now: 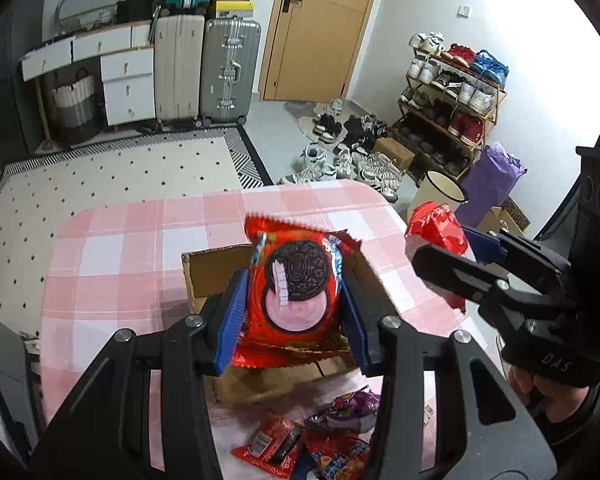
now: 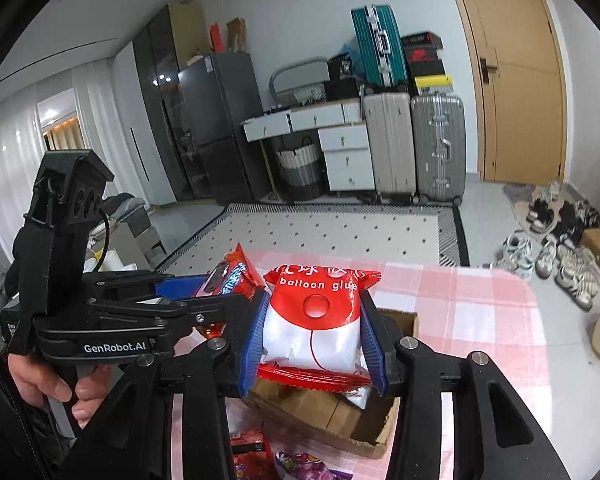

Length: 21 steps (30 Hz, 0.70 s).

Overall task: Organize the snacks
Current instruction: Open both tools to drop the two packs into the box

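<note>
Holding: left gripper (image 1: 296,300) clamps cookie packet (image 1: 296,292), right gripper (image 2: 314,332) clamps balloon-glue packet (image 2: 312,320). Centre each over cardboard box (image 1: 216,268), lower, then release.

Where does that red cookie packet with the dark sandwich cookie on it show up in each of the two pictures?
Left wrist view: cookie packet at centre, clamped between the blue fingers, above the cardboard box.
Right wrist view: cookie packet left of centre, held by the other gripper.
Shared landmark: the silver suitcase.

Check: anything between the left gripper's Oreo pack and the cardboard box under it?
Nothing: in the left wrist view the Oreo pack hangs over the open cardboard box.
</note>
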Tool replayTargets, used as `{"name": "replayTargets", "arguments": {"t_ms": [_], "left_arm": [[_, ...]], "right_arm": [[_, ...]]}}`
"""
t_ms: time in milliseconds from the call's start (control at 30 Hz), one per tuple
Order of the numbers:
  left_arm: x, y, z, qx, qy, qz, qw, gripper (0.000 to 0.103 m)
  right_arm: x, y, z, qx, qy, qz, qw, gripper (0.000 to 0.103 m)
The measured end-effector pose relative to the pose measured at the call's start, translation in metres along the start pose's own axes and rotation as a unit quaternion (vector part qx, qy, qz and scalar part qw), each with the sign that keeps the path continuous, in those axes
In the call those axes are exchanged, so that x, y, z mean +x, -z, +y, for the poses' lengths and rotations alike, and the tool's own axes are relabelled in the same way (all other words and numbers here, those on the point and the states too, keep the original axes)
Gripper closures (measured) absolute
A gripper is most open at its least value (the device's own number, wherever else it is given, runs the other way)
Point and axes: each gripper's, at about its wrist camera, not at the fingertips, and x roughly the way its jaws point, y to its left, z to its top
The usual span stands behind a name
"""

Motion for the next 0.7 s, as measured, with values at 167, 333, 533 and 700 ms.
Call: {"name": "replayTargets", "arguments": {"t_ms": [167,333,533,700], "left_arm": [[0.034,0.004,0.006,0.0,0.006,0.015,0.9999,0.061],[0.055,0.013,0.02,-0.02,0.006,0.025,0.9995,0.061],[0.051,0.02,0.024,-0.019,-0.006,0.02,0.9996,0.059],[0.029,0.029,0.022,-0.023,-0.012,0.009,0.9996,0.055]], "right_arm": [[0.035,0.004,-0.007,0.002,0.004,0.026,1.0,0.06],[0.068,0.02,-0.008,-0.014,0.038,0.066,0.997,0.042],[0.063,0.029,-0.017,0.007,0.035,0.043,0.998,0.022],[0.034,0.026,-0.02,0.012,0.04,0.017,0.999,0.018]]}}
